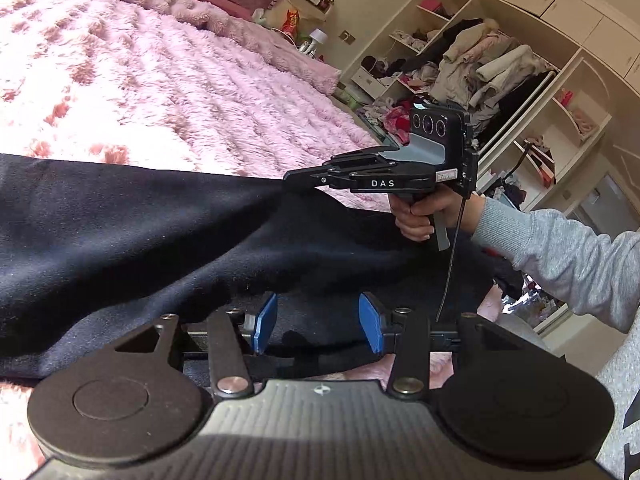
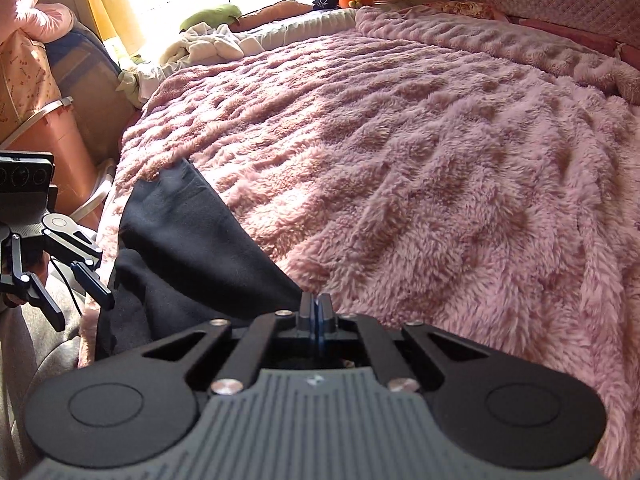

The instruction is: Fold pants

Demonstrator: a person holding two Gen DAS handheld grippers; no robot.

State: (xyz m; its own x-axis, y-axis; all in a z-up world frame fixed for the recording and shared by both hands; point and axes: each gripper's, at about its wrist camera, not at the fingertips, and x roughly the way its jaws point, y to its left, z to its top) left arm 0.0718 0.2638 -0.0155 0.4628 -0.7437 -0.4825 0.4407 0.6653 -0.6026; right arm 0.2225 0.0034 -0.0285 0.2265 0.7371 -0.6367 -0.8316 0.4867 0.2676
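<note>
Dark navy pants (image 1: 132, 236) lie across the near edge of a bed with a fluffy pink blanket (image 1: 120, 80). My left gripper (image 1: 316, 322) is open, its blue pads (image 1: 266, 320) spread just above the fabric near the bed's edge. My right gripper (image 1: 289, 178) is shut on an edge of the pants and lifts it into a ridge. In the right wrist view the shut right gripper (image 2: 317, 306) pinches the pants (image 2: 188, 248) at their corner. The open left gripper (image 2: 82, 300) hangs at the far left.
An open wardrobe (image 1: 500, 72) stuffed with clothes stands beyond the bed. A nightstand with small items (image 1: 304, 28) sits by the headboard. In the right wrist view, a heap of clothes (image 2: 208, 44) lies under the window and a pink bin (image 2: 48, 144) stands beside the bed.
</note>
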